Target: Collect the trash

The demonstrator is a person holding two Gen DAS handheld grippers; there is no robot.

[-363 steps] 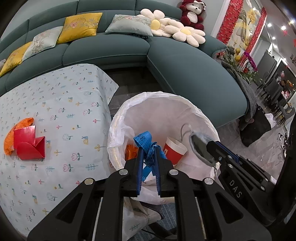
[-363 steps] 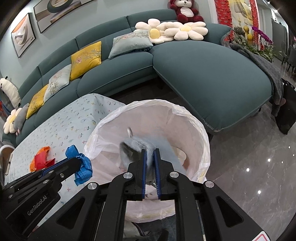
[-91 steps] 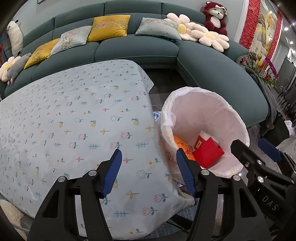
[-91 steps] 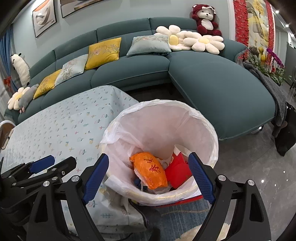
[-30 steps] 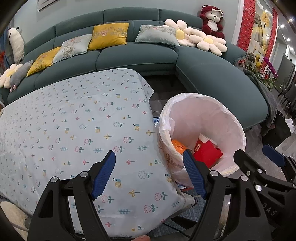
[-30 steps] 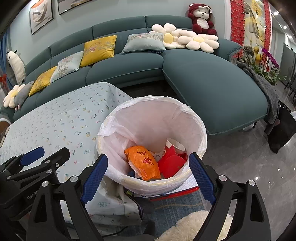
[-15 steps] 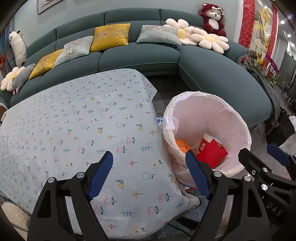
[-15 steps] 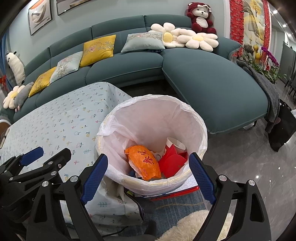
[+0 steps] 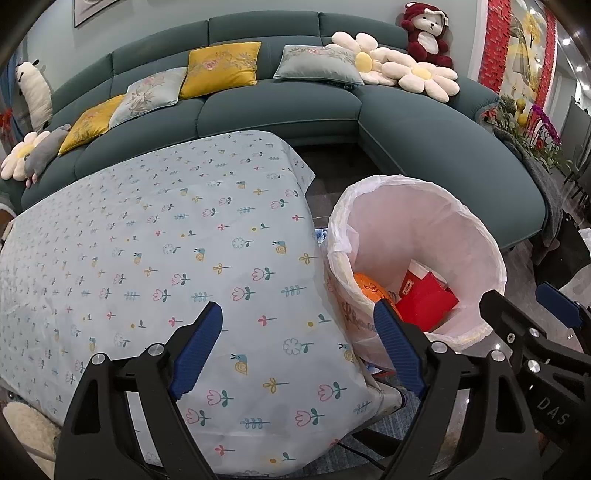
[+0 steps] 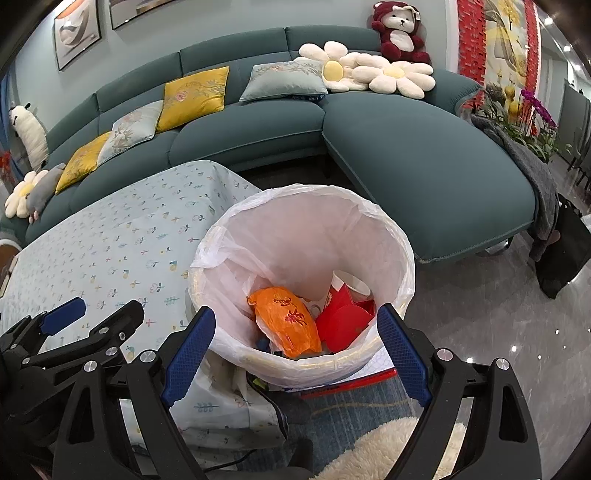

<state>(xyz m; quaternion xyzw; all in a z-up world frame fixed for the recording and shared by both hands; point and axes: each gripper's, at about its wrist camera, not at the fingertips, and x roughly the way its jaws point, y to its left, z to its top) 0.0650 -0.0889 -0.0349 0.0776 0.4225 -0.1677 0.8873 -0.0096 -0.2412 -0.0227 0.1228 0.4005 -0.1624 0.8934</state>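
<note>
A bin lined with a white bag (image 10: pixel 306 206) stands on the floor next to the table (image 9: pixel 147 240); it also shows in the left wrist view (image 9: pixel 461 221). Inside lie an orange bag (image 10: pixel 286 317), a red folded box (image 10: pixel 345 319) and a paper cup (image 10: pixel 351 282). My left gripper (image 9: pixel 297 350) is open and empty above the table's near right corner. My right gripper (image 10: pixel 295 350) is open and empty above the bin's near rim. No trash shows on the flowered tablecloth.
A teal corner sofa (image 10: pixel 406 147) with yellow and grey cushions, flower pillows and a red teddy bear (image 10: pixel 397 33) curves behind the table and bin. A white fluffy rug (image 10: pixel 388 446) lies near the bin. Grey tiled floor (image 10: pixel 480 314) lies to the right.
Over the last second both grippers have stayed open and nearly still, the left one drifting slightly. Twelve seconds ago both were shut on trash over the bin, with red and orange trash on the table.
</note>
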